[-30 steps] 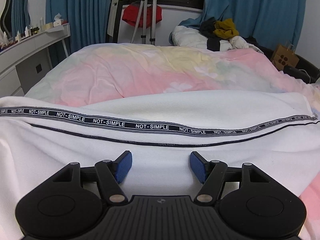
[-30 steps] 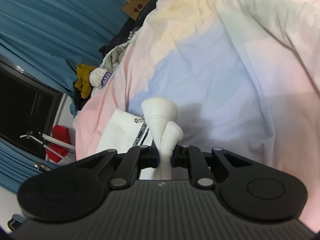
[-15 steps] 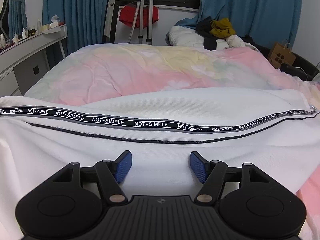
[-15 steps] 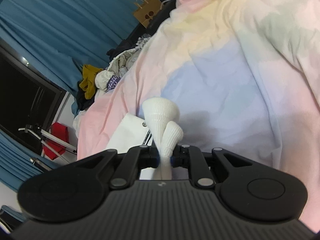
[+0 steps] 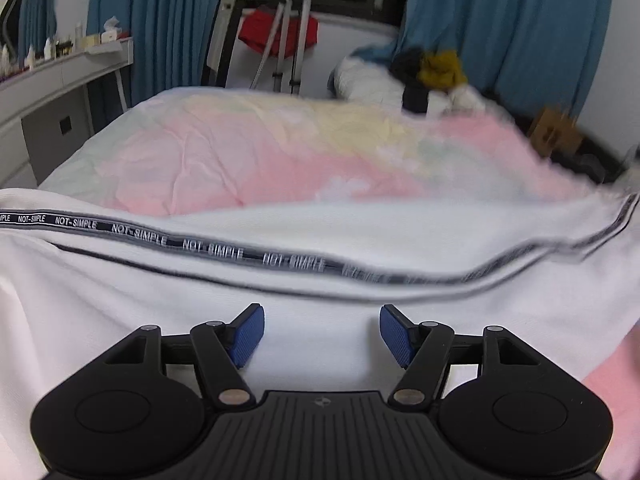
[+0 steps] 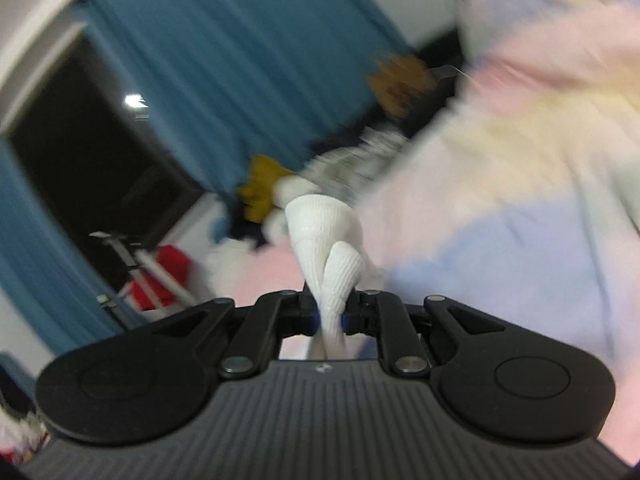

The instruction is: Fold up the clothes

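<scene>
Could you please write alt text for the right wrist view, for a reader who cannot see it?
The right gripper is shut on a bunched ribbed white cuff. Beyond it, blurred, lie a pastel duvet, blue curtains and a dark window.

Bedroom at night, blue curtains (image 5: 500,20) hanging.
Pastel bed (image 5: 260,152) filling middle; white desk (image 5: 60,76) standing left, dark window (image 6: 80,152) showing.

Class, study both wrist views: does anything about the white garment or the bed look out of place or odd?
The white garment with the black lettered tape lies spread, but its ribbed white cuff is bunched in the shut right hand-held gripper. A heap of unfolded clothes sits at the bed's far end.
</scene>
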